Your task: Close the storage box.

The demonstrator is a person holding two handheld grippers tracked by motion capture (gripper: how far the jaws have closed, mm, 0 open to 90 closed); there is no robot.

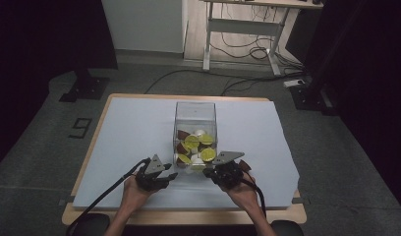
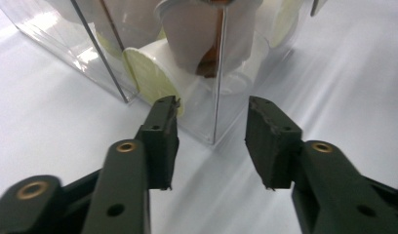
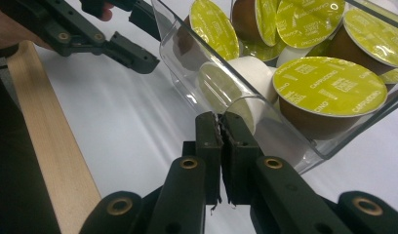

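A clear plastic box stands mid-table on the white sheet, holding several coffee capsules with lime-green lids, some brown, some white. My left gripper sits at the box's near-left corner. In the left gripper view it is open, its jaws either side of the box's corner edge without touching it, a white capsule behind the wall. My right gripper is at the near-right corner. In the right gripper view it is shut on the box's thin wall, green-lidded capsules beyond.
The white sheet covers most of the wooden table, whose bare edge runs near my hands. A desk frame and floor cables lie beyond the table. The left gripper shows far off in the right gripper view.
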